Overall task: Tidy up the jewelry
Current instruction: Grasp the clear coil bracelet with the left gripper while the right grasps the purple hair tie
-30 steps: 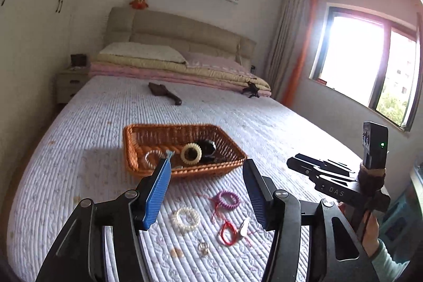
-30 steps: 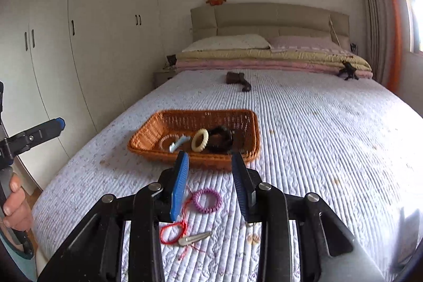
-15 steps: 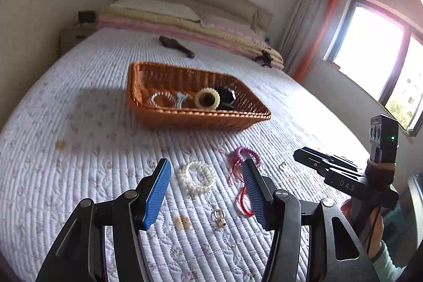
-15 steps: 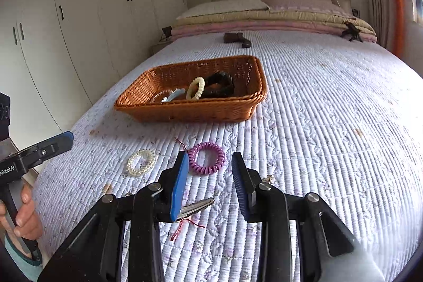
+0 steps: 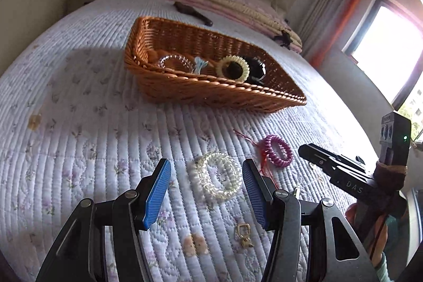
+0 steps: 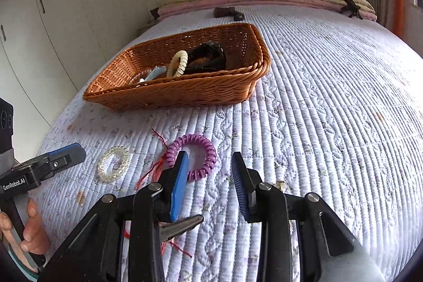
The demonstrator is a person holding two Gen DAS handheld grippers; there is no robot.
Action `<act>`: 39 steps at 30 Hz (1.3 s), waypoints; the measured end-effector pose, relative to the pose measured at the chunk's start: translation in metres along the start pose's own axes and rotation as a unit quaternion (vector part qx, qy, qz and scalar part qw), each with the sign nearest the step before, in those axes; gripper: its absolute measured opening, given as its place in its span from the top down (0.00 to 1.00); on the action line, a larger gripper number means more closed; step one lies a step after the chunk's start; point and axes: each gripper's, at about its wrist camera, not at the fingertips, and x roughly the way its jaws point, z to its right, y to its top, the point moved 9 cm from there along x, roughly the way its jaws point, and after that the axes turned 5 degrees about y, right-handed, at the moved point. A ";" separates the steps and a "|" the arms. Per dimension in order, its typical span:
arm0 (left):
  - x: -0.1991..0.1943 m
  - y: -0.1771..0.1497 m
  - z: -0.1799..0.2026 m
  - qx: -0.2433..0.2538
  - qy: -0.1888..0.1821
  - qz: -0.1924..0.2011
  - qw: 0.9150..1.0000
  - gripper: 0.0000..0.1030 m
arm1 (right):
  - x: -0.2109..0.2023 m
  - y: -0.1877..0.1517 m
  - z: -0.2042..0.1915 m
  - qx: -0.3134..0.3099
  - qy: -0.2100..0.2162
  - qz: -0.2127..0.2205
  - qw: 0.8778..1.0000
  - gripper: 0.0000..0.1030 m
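Jewelry: clear ring (image 5: 218, 175) and purple ring (image 6: 193, 156) lie on the quilted bed (image 6: 330, 102) near the basket (image 6: 185, 89); left tool (image 5: 206, 189) and right tool (image 6: 210, 181) both gape apart, marked "GenRobot.AI" and "DAS".

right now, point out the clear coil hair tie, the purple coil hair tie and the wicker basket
clear coil hair tie (image 5: 219, 177), left wrist view, its coil.
purple coil hair tie (image 6: 208, 149), right wrist view, right arc.
wicker basket (image 6: 179, 94), right wrist view, near wall.

Woven wicker basket (image 5: 211, 91), quilted cloth bedspread (image 5: 79, 123)

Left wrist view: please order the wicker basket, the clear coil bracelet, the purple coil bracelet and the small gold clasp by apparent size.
1. wicker basket
2. clear coil bracelet, though it lies nearer
3. purple coil bracelet
4. small gold clasp
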 end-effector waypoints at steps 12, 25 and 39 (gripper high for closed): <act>0.024 -0.008 0.000 0.025 0.053 -0.014 0.998 0.55 | 0.023 -0.002 -0.002 -0.012 -0.006 -0.011 1.000 0.65; 0.028 -0.017 0.013 0.085 0.121 -0.002 0.989 0.61 | 0.035 -0.006 -0.007 -0.035 -0.026 -0.024 0.999 0.65; 0.029 -0.012 0.013 0.085 0.116 0.004 0.990 0.89 | 0.039 -0.008 -0.015 -0.052 -0.030 -0.019 0.998 0.87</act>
